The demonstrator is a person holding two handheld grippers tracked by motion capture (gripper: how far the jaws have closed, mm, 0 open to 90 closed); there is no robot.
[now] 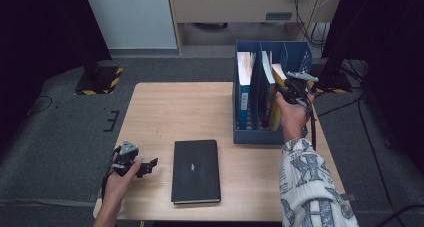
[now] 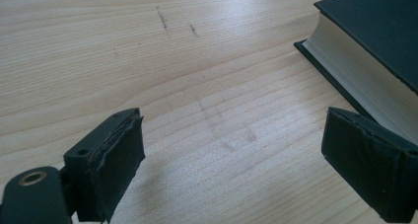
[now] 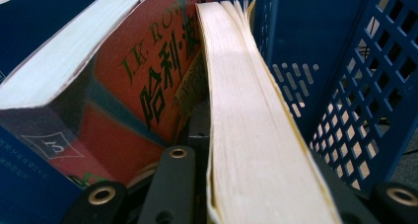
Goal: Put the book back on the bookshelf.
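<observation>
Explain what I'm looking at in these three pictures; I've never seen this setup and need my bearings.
There is no robot arm here. A person at a wooden table holds a two-jaw tool in each hand. The high view looks down from above the person's side. The other two pictures come from cameras riding on the tools, looking along their black jaws.

The left gripper rests near the table's front left edge, jaws open with nothing between them, beside a closed black book lying flat.

The right gripper reaches into a blue file rack at the table's right. Its jaws are shut on a yellow-edged book standing in the rightmost slot, next to a red-covered book. Another book stands in the leftmost slot.
</observation>
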